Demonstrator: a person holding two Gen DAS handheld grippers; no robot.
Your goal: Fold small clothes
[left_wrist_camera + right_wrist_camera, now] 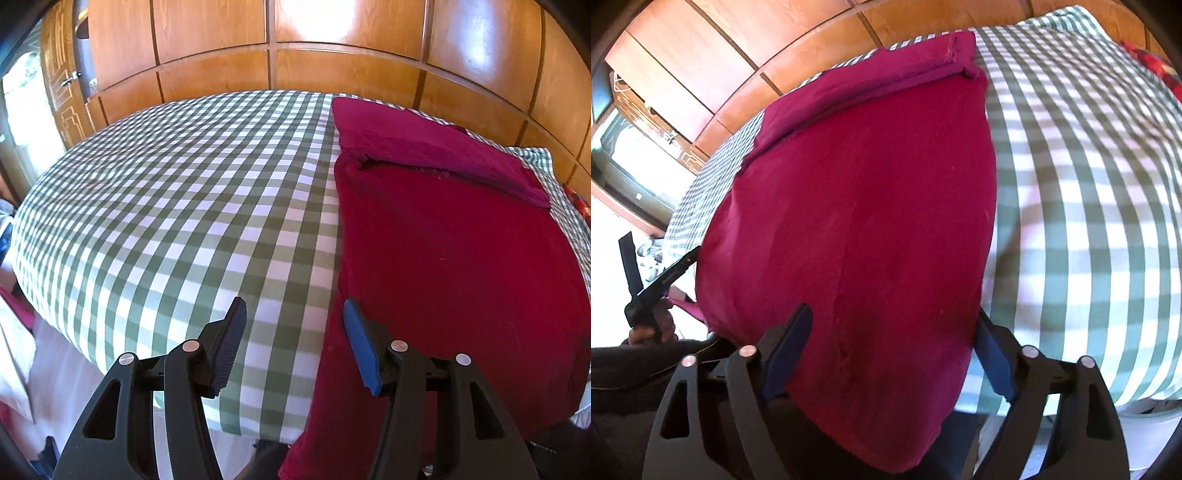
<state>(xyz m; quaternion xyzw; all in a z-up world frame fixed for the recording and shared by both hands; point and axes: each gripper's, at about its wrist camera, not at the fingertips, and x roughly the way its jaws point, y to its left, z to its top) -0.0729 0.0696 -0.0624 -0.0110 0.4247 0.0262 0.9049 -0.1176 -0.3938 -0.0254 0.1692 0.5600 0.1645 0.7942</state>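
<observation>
A dark red garment (461, 258) (868, 203) lies flat on the green-and-white checked tablecloth (166, 203) (1089, 184). Its far end is folded over into a magenta band (424, 147) (886, 77), and its near end hangs over the table's front edge. My left gripper (293, 308) (659, 254) is open above the cloth at the garment's left edge, one fingertip over the red fabric, nothing held. My right gripper (894, 312) stands open and wide, with the garment's hanging near end between its fingers; the fabric hides part of one blue pad (995, 362).
A wooden panelled wall (295, 74) runs right behind the table. A red patterned item (1156, 70) lies at the table's far right corner. A bright glazed door (22, 122) is on the left. A hand (653, 328) holds the left gripper.
</observation>
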